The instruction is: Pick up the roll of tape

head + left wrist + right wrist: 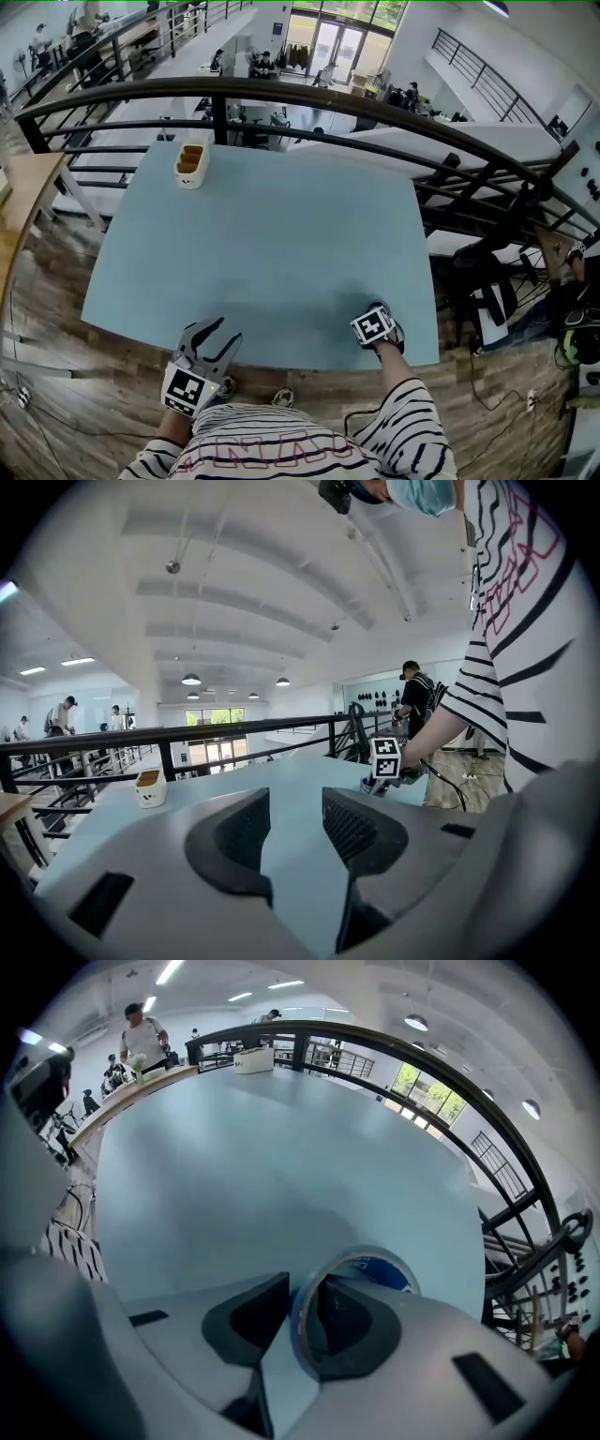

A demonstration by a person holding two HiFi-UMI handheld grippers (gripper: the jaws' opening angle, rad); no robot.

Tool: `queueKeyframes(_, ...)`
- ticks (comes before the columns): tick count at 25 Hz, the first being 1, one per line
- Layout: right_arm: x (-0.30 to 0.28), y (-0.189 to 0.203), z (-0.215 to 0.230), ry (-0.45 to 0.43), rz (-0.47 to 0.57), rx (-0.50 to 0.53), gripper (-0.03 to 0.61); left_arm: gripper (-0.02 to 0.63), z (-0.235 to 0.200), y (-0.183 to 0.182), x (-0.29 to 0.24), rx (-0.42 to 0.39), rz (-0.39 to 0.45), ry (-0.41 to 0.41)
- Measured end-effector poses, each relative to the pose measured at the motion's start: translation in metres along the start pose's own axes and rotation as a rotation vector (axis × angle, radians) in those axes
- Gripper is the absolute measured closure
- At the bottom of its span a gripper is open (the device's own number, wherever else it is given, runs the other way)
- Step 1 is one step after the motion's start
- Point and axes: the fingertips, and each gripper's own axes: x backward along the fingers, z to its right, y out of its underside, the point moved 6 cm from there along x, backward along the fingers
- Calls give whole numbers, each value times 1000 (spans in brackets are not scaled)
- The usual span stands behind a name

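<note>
The roll of tape (379, 1272), grey-rimmed with a blue label, lies flat on the light blue table (281, 234) near its front right edge. My right gripper (302, 1290) points steeply down onto it. One jaw sits inside the roll's hole and the other outside, so the roll's wall is pinched between the pads. In the head view the right gripper (377, 328) hides the roll. My left gripper (214, 334) hovers at the table's front edge, to the left. It is open, with only table surface showing between its jaws (295, 803).
A small beige container (191, 164) stands at the table's far left corner. A dark metal railing (309, 94) runs behind the table, with a drop beyond it. Wooden floor lies in front of the table, and cables lie on the floor at the right.
</note>
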Motion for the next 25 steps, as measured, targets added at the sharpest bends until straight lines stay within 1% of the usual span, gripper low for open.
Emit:
queueKeyframes(1, -1, 2, -3, -21, -7, -15, 472, 460, -1, 1, 0, 0, -1, 2)
queueKeyframes(2, 0, 4, -2, -3, -23, -18, 473, 460, -3, 1, 1, -1, -2, 4)
queueKeyframes(3, 2, 3, 2, 34, -25, -5, 476, 460, -4, 1, 2, -2, -3, 5)
queueKeyframes(4, 5, -1, 4, 60, -7, 12, 477, 460, -6, 1, 2, -4, -4, 6)
queueKeyframes(6, 9, -7, 4, 82, 33, 25, 480, 460, -8, 0, 2, -7, -4, 11)
queueKeyframes(11, 18, -4, -2, 121, 98, -8, 491, 460, -10, -2, 0, -12, 2, 33)
queueKeyframes(15, 33, -9, -10, 156, 178, -48, 497, 460, -15, -2, -2, -26, 9, 62)
queueKeyframes(22, 70, -25, -33, 176, 347, -108, 500, 460, -20, -9, -5, -55, 23, 123)
queueKeyframes(25, 87, -29, -48, 183, 406, -148, 500, 460, -24, -9, -7, -72, 25, 135)
